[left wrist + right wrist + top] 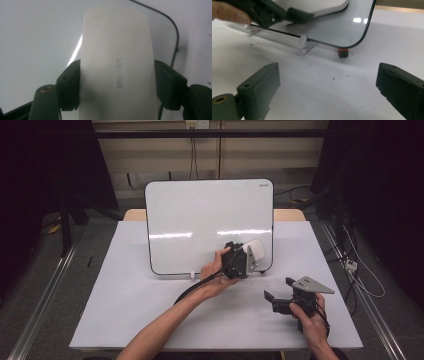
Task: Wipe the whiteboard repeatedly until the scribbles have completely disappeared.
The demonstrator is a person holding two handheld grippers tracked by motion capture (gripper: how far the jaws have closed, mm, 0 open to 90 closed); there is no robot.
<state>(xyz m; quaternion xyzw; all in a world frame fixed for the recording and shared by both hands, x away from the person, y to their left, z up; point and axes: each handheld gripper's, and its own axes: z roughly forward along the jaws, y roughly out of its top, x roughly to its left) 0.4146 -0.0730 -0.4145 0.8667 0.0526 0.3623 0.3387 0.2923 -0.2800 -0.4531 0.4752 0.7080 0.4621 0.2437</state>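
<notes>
A whiteboard (200,220) stands tilted at the middle of the table, its lower right corner (359,32) close in the right gripper view. My left gripper (252,255) is shut on a white eraser (256,249), pressed flat against the board's lower right area. In the left gripper view the eraser (117,65) sits between both black pads (71,85), its faint grey lettering facing the camera. My right gripper (277,290) rests low over the table at the front right, jaws wide apart and bare (329,92).
The board rests on small white clip feet (304,42), (191,274). A small red and black cap (342,53) lies under the board's right corner. A few dark and red specks dot the white tabletop (130,300). Cables (360,275) hang off the table's right side.
</notes>
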